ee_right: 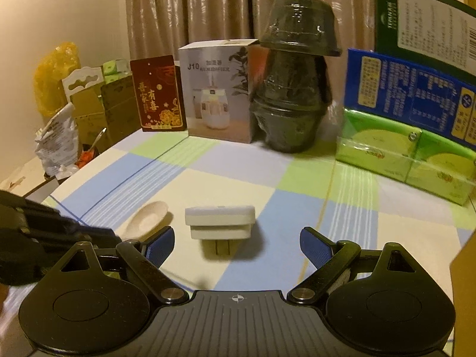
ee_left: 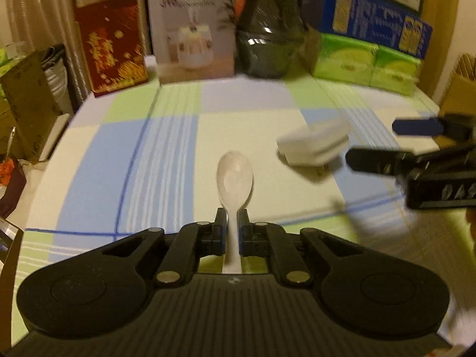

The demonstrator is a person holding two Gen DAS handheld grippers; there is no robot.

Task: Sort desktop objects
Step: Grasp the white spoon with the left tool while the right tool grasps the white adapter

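Note:
A white plastic spoon point(ee_left: 235, 178) points away from me, its handle clamped by my left gripper point(ee_left: 232, 218), which is shut on it. The spoon's bowl point(ee_right: 147, 218) also shows at the left of the right wrist view, beside the left gripper's dark body. A white plug adapter point(ee_right: 220, 223) lies on the checked tablecloth point(ee_right: 267, 184), prongs toward the camera. My right gripper point(ee_right: 236, 242) is open, its blue-padded fingers point(ee_right: 312, 244) on either side just short of the adapter. In the left wrist view the adapter point(ee_left: 314, 144) sits right of the spoon, with the right gripper point(ee_left: 374, 145) open beside it.
Along the table's back stand a red box point(ee_right: 159, 98), a humidifier box point(ee_right: 220, 92), stacked black wrapped bowls point(ee_right: 294, 89), green tissue packs point(ee_right: 407, 154) and a blue box point(ee_right: 410, 89). Cardboard boxes and bags point(ee_right: 56, 136) crowd the left edge.

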